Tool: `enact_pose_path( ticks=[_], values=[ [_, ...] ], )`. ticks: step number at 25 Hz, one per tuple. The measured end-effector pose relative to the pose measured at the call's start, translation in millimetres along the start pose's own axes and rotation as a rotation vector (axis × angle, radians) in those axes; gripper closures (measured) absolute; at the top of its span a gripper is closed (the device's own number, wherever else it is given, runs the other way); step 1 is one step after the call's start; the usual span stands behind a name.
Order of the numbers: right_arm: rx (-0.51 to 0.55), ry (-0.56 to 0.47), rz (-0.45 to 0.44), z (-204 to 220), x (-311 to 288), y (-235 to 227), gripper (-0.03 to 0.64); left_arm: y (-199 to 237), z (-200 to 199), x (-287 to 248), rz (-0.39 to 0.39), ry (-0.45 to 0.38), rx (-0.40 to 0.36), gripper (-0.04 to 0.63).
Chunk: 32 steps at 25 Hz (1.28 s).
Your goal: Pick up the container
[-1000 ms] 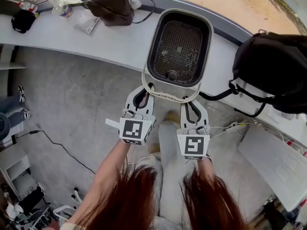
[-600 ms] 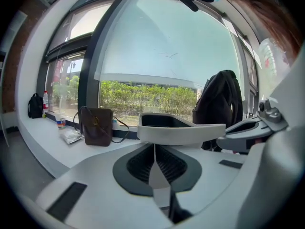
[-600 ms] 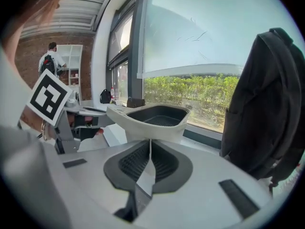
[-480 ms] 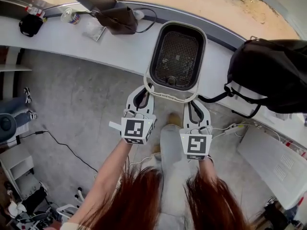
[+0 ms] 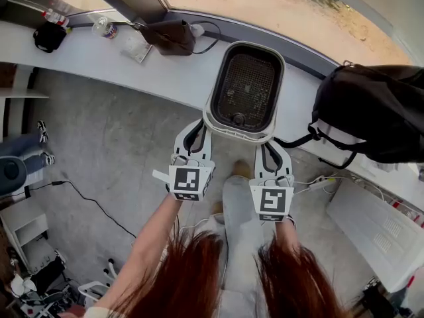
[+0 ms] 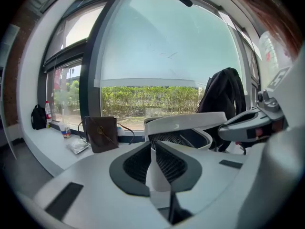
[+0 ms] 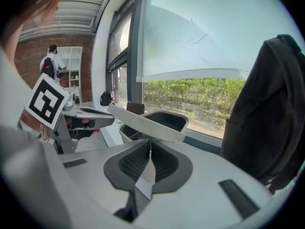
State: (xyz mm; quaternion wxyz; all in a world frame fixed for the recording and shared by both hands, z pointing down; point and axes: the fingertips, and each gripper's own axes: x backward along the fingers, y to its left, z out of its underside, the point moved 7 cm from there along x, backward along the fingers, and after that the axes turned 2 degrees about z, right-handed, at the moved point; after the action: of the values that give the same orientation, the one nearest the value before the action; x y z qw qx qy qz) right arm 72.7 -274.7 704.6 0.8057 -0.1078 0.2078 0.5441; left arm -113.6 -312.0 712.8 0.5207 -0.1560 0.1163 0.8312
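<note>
The container [image 5: 213,98] is a white tub with a black mesh inside. It hangs level over the front edge of the white counter [image 5: 99,61]. My left gripper [image 5: 199,126] is shut on the left part of its near rim. My right gripper [image 5: 265,144] is shut on the right part of that rim. In the left gripper view the white rim [image 6: 186,123] runs between the closed jaws of the left gripper [image 6: 153,147]. In the right gripper view a thin white flange of the container [image 7: 147,123] is pinched by the right gripper [image 7: 150,149].
A black backpack [image 5: 371,111] lies on the counter just right of the container. A brown bag [image 5: 169,35], a bottle [image 5: 106,26] and a black pouch [image 5: 48,37] sit at the back left. A power strip [image 5: 318,181] and cable [image 5: 86,201] lie on the floor. A person [image 7: 50,63] stands far off.
The container, held by both grippers, has moved a little forward over the counter and looks smaller in the head view. Both grips are unchanged.
</note>
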Motion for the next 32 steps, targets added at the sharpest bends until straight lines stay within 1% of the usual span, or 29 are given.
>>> enact_pose_path(
  ticks=[3,7,13,17,25,28,32],
  values=[
    [0.005,-0.009,-0.003,-9,-2,-3,0.592,3,-6,1,-0.019,0.001,-0.019,0.574],
    [0.018,-0.021,-0.008,-22,-4,-8,0.592,5,-20,-1,-0.022,-0.006,-0.043,0.529],
    [0.029,-0.023,-0.015,-35,-7,-15,0.592,7,-40,-7,-0.032,-0.023,-0.088,0.504],
    [0.032,-0.023,-0.017,-43,-9,-18,0.592,9,-53,-14,-0.031,-0.029,-0.135,0.479],
    [0.038,-0.014,-0.031,-51,-14,-30,0.592,3,-72,-27,-0.020,-0.026,-0.217,0.459],
    [0.037,-0.008,-0.043,-55,-15,-35,0.592,3,-81,-32,-0.032,-0.029,-0.230,0.454],
    [0.034,-0.002,-0.062,-59,-16,-41,0.592,2,-95,-38,-0.041,-0.031,-0.269,0.453]
  ],
)
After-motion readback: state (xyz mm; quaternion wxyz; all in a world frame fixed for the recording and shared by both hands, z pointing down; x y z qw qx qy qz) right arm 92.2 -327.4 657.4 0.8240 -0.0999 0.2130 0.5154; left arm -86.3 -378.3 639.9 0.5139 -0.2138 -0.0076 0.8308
